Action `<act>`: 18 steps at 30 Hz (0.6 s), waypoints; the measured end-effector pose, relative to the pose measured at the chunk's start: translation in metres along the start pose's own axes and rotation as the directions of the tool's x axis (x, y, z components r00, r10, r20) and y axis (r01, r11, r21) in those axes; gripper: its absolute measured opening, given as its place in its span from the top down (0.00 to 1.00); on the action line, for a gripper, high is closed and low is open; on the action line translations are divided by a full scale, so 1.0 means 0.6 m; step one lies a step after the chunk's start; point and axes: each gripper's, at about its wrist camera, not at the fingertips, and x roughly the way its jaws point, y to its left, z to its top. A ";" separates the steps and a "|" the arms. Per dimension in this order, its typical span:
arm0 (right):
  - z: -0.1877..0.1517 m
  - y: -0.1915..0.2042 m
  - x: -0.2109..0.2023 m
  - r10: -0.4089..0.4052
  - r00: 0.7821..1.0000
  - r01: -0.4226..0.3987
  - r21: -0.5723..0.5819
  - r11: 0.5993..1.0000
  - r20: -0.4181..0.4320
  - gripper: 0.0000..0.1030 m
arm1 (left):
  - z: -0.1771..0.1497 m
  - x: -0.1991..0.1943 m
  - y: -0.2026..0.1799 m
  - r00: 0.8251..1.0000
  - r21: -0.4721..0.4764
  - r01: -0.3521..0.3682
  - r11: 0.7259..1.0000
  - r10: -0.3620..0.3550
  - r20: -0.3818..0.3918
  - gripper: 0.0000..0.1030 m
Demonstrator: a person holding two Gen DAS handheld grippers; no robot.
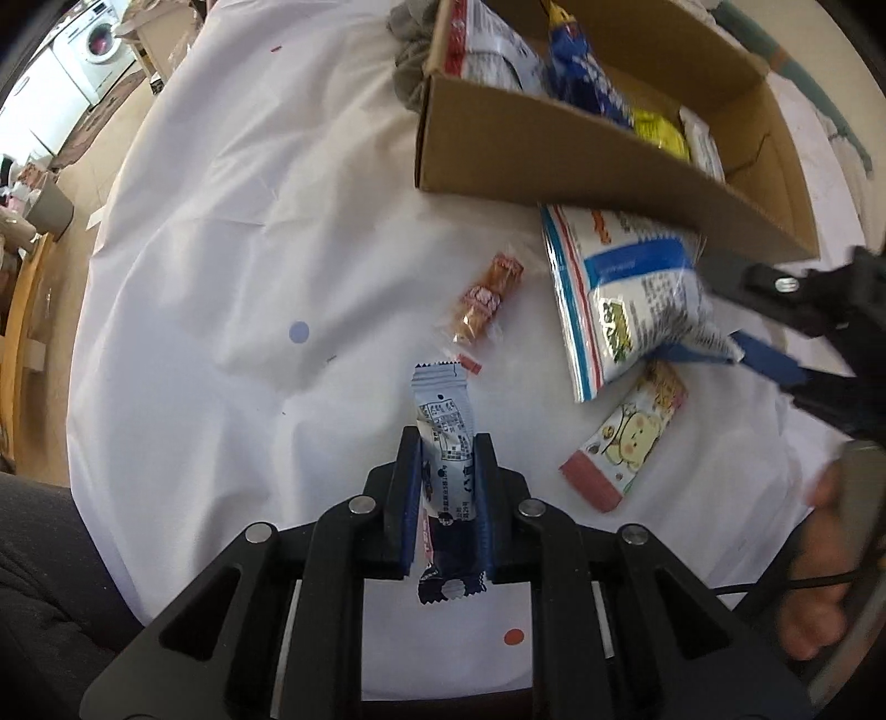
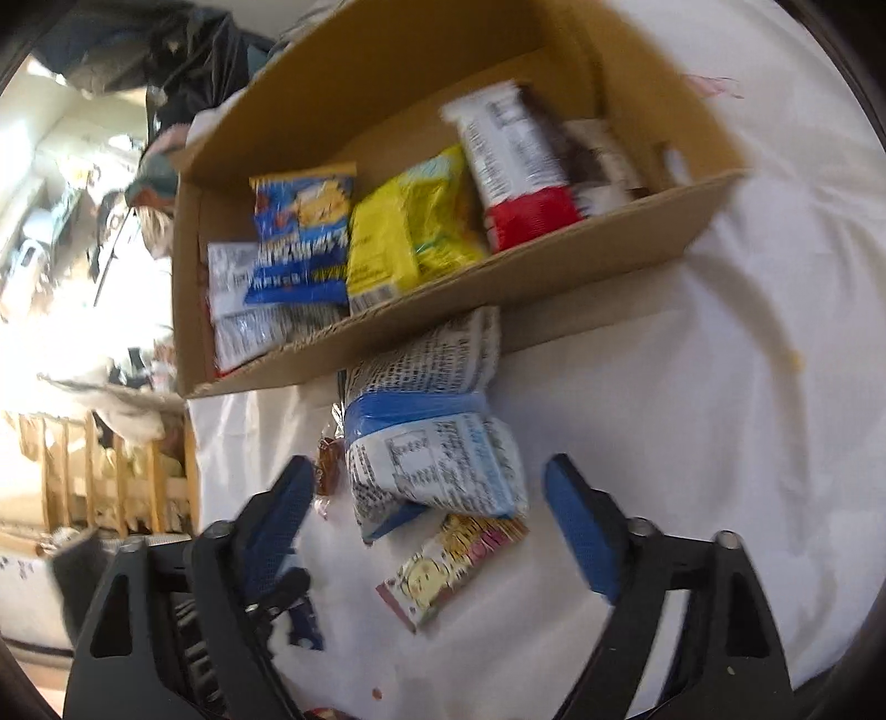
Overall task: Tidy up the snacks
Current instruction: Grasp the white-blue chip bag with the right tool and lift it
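Observation:
My left gripper [image 1: 446, 443] is shut on a white and navy snack bar [image 1: 443, 426], held above the white cloth. My right gripper [image 2: 432, 482] is open, its blue pads either side of a white and blue snack bag [image 2: 432, 443] that lies against the cardboard box [image 2: 454, 310]; the bag also shows in the left wrist view [image 1: 626, 299]. The box [image 1: 554, 160] holds several snack packs. An orange candy [image 1: 484, 302] and a cartoon-print pack [image 1: 626, 437] lie on the cloth. The cartoon pack [image 2: 448, 570] is under the bag's near edge.
The table is covered by a white cloth [image 1: 221, 277]. A washing machine [image 1: 94, 44] stands far off at the left. A wooden rack [image 2: 111, 482] is beyond the table edge. Grey fabric [image 1: 410, 55] lies behind the box.

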 end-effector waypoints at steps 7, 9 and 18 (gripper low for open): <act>0.013 0.009 0.064 0.015 0.998 -0.015 0.000 1.000 -0.058 0.05 | 0.007 0.009 0.008 0.999 -0.039 0.025 0.999 -0.026 -0.023 0.86; 0.010 0.019 0.068 -0.008 0.999 0.005 -0.048 0.999 -0.052 0.06 | 0.010 0.009 0.009 0.999 -0.045 0.025 0.999 -0.026 -0.022 0.86; -0.010 0.027 0.037 0.065 0.995 -0.069 -0.059 0.996 -0.073 0.52 | 0.010 0.010 0.037 0.999 -0.089 0.030 0.996 -0.032 -0.016 0.86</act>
